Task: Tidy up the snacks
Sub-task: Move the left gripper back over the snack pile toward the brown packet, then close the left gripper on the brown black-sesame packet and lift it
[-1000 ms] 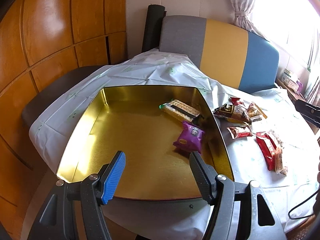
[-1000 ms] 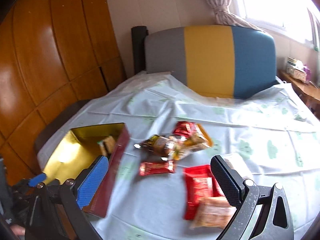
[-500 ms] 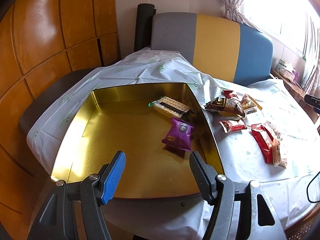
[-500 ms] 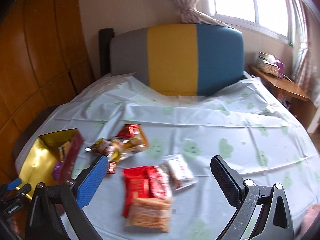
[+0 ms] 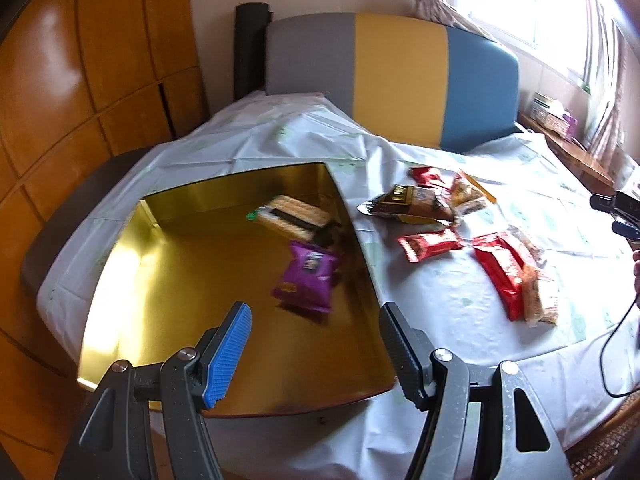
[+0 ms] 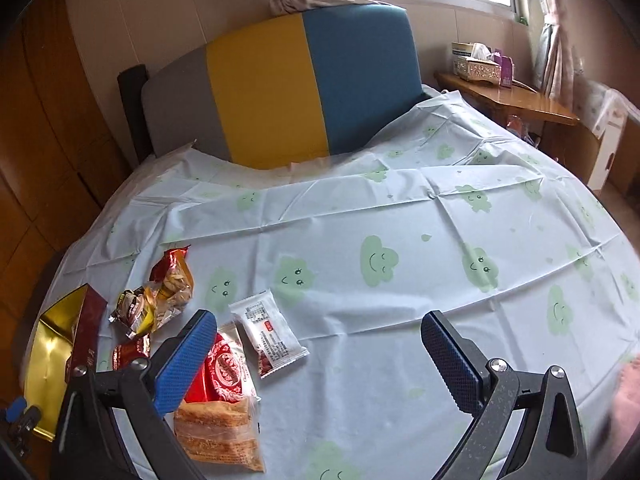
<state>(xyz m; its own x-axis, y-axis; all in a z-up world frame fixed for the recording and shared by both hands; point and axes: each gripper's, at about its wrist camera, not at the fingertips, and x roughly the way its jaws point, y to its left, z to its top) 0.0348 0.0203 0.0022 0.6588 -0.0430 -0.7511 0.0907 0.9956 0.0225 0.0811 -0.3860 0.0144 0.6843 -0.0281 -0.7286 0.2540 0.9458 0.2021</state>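
Gold tin (image 5: 120, 280) on counter (image 6: 400, 216) with purple bag (image 5: 308, 278) and crackers (image 5: 294, 216) inside, red packs (image 5: 500, 268) beside, left hand-held gripper (image 5: 314, 354) and right hand-held gripper (image 6: 320, 364) both wide apart, holding nothing.

My right gripper (image 6: 318, 354) is wide open over the tablecloth (image 6: 400, 216) and holds nothing. A white snack pack (image 6: 270, 338) lies between my fingers, by my blue finger (image 6: 182, 364). The gold tin (image 6: 50, 356) sits far left.

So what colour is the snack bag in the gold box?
Purple bag, seen best from the left wrist.
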